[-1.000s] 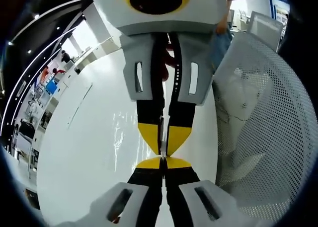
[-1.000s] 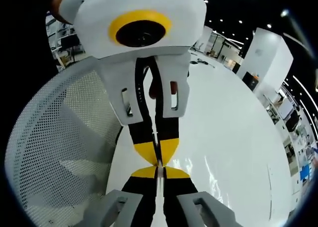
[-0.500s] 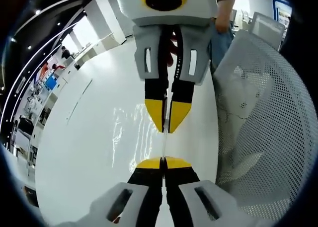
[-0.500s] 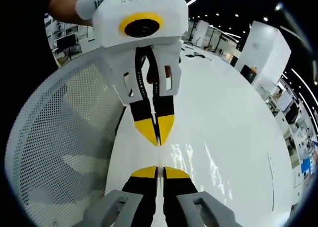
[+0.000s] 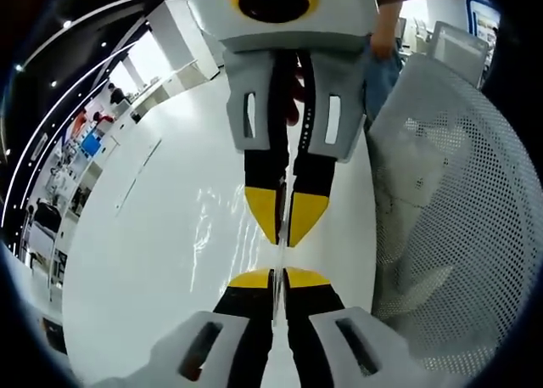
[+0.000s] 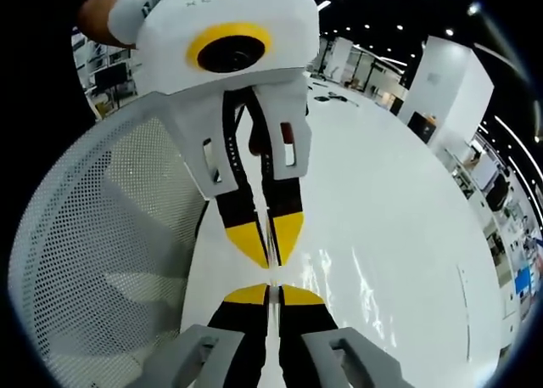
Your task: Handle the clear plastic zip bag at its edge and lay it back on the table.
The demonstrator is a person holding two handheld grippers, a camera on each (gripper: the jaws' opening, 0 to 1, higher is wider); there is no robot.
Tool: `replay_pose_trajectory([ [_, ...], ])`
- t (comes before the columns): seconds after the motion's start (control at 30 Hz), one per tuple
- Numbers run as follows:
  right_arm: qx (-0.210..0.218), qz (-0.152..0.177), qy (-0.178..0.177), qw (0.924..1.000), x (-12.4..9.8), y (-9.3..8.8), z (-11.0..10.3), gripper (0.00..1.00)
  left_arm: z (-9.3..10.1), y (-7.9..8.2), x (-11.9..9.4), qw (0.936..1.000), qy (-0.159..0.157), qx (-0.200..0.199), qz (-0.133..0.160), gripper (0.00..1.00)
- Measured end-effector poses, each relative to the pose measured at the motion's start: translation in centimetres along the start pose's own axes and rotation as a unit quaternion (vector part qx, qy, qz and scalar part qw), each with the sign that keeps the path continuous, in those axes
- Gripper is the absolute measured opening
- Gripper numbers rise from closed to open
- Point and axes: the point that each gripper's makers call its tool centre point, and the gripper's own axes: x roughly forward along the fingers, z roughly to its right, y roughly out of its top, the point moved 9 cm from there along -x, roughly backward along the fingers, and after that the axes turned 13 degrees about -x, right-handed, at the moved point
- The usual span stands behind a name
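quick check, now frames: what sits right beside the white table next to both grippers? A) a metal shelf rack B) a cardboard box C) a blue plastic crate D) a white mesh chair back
D: a white mesh chair back with a perforated surface stands against the edge of the white table in the left gripper view, and it shows again in the right gripper view.

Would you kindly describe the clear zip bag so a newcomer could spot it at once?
Start at the white table beside the white mesh chair. Above its near edge, the left gripper and the right gripper face each other, yellow tips nearly touching. The bag is the thin, see-through, glinting film pinched between them.
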Motion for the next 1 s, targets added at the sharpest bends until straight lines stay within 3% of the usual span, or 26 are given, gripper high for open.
replay_pose_trajectory([
  [0.53,-0.003,0.003,0.005,1.0000,-0.3,-0.1,-0.1,0.00,0.2,0.1,0.2,0.9999,-0.015,0.006,-0.007,0.00],
  [1.0,0.007,-0.014,0.003,0.9999,-1.6,-2.1,-0.1,0.00,0.0,0.2,0.2,0.9998,-0.014,-0.001,-0.010,0.00],
])
